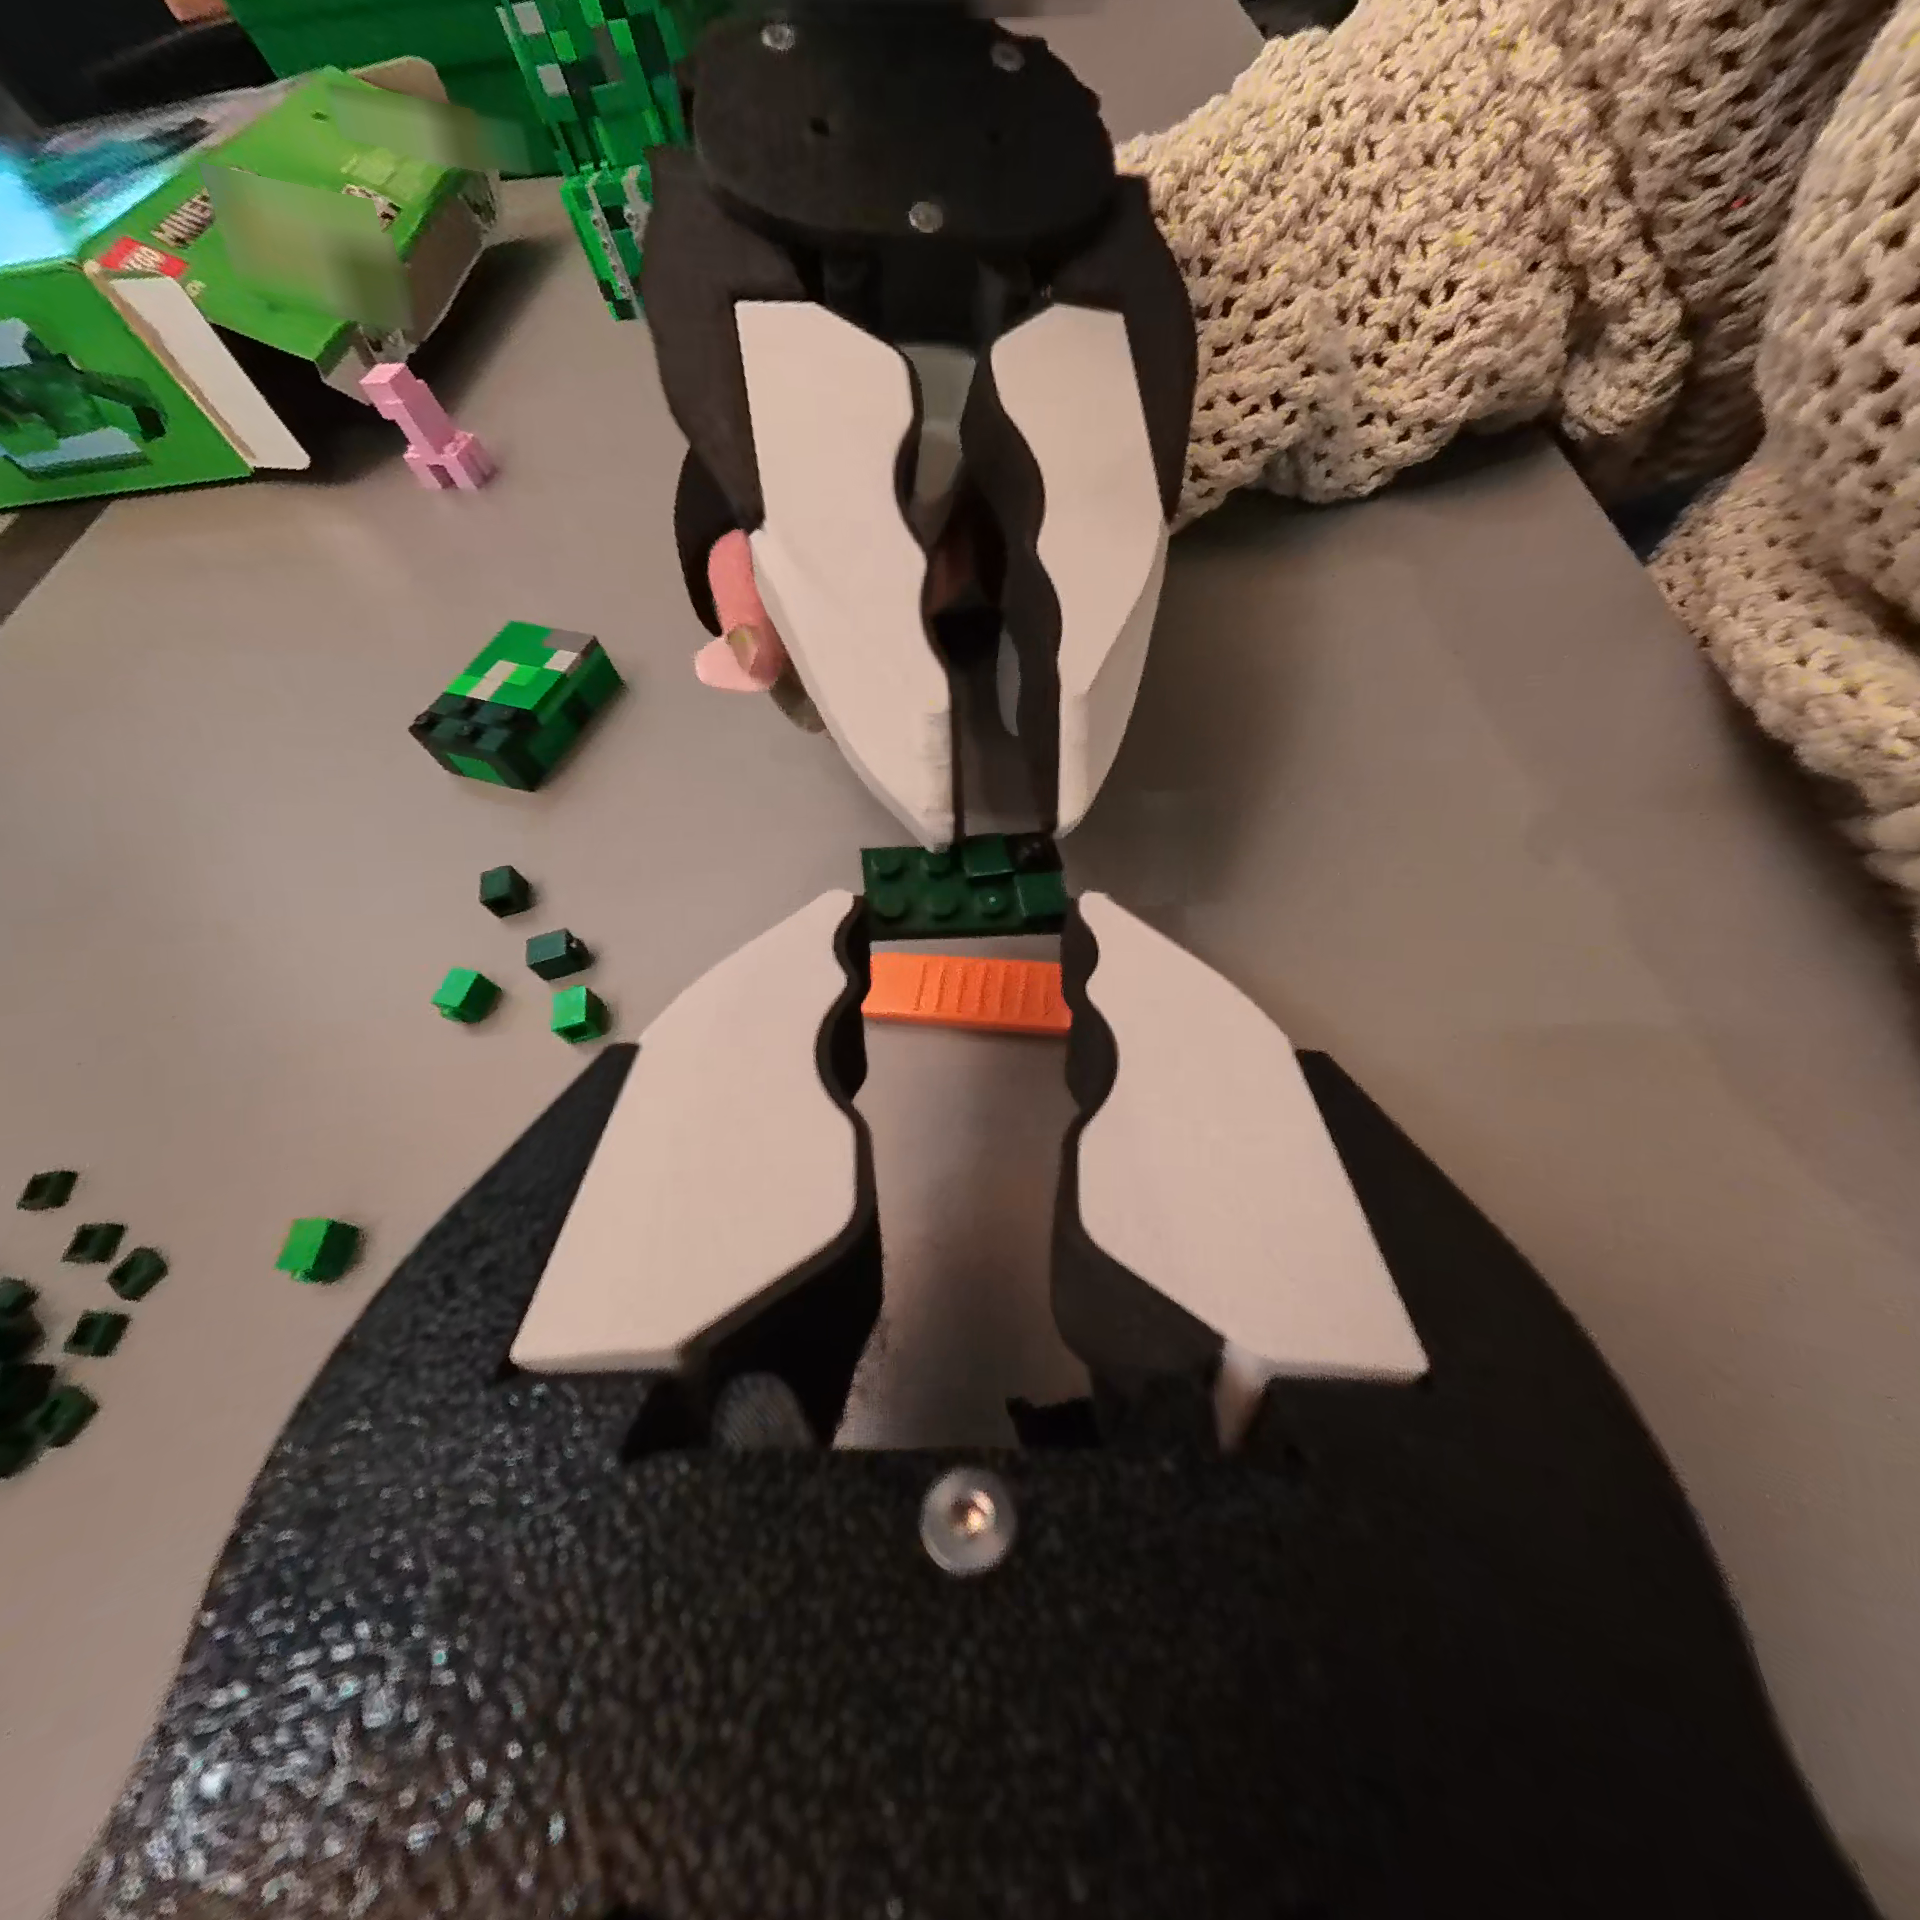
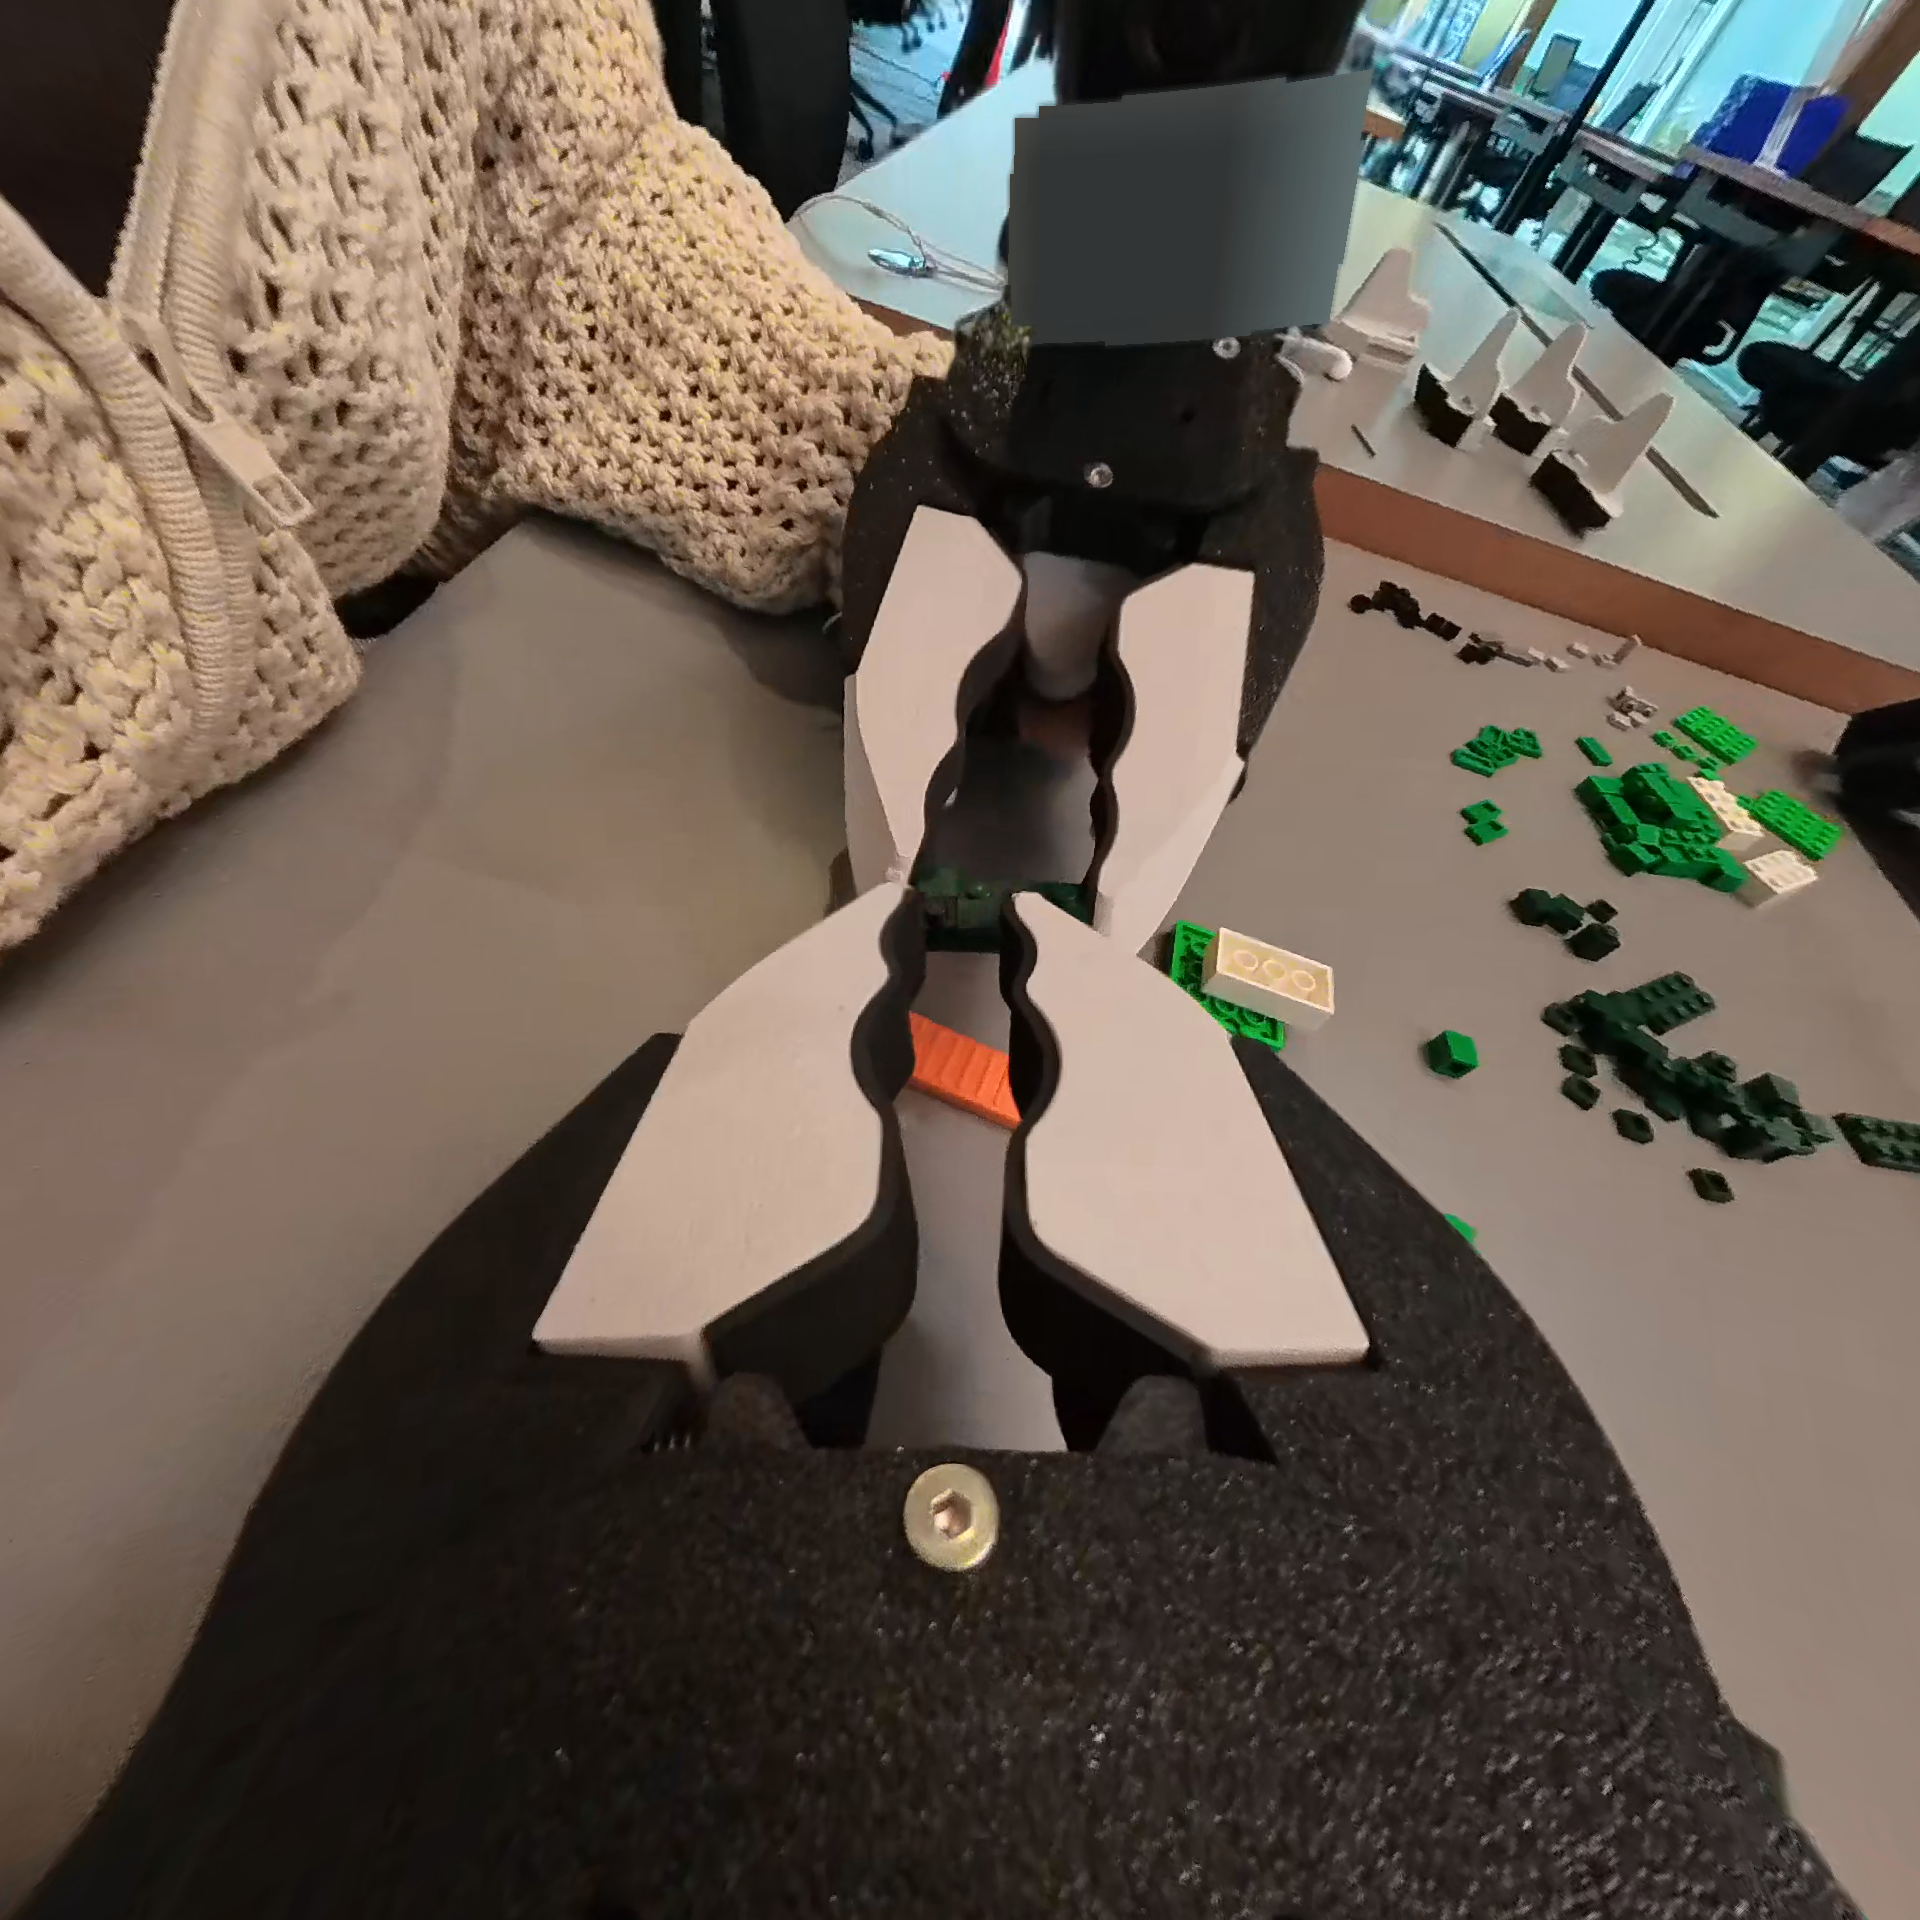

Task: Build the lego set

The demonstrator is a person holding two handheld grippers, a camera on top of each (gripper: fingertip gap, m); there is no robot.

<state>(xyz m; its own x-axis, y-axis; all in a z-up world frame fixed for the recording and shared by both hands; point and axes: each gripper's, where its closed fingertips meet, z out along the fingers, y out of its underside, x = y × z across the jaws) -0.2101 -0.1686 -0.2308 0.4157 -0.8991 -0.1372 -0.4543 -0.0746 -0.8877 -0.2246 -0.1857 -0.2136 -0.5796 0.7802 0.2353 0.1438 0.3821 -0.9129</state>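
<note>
**Left wrist view.** At 10 o'clock lies one green cardboard box [image 1: 156, 364], with one pink brick figure [image 1: 431, 436] at its foot. Towards 9 o'clock sits one blocky green build [image 1: 520, 707]. Below it are four loose green cubes [image 1: 556, 951], and one more cube [image 1: 317, 1247] lies alone at 8 o'clock. All rest on a smooth grey table [image 1: 260, 831].

At centre, the left gripper [image 1: 966, 916] has its white, wavy-edged fingers closed on the two side edges of one dark green studded plate [image 1: 961, 899]. The plate is held above one ribbed orange wedge [image 1: 966, 997]. From 12 o'clock the right gripper [image 1: 1003, 836] meets the plate's far edge. Its fingers are nearly pressed together, and whether they pinch a small piece cannot be told. Cream open-knit sleeves [image 1: 1455, 260] fill 2 o'clock.

**Right wrist view.** The knit sleeves [image 2: 312, 364] now lie at 10 o'clock. The right gripper [image 2: 961, 909] shows only a narrow gap over the plate [image 2: 951, 904], which is mostly hidden here. The left gripper [image 2: 1003, 883] faces it from 12 o'clock.

Seen in this view alone:
- At 3 o'clock, one white brick [image 2: 1273, 982] rests on a bright green plate [image 2: 1195, 966].
- Farther right lie one bright green heap [image 2: 1662, 821] and one dark green heap [image 2: 1683, 1081].
- At 2 o'clock are small black and grey parts [image 2: 1455, 623].
- At 1 o'clock, four spare white fingers [image 2: 1548, 390] stand on a second table.
</note>
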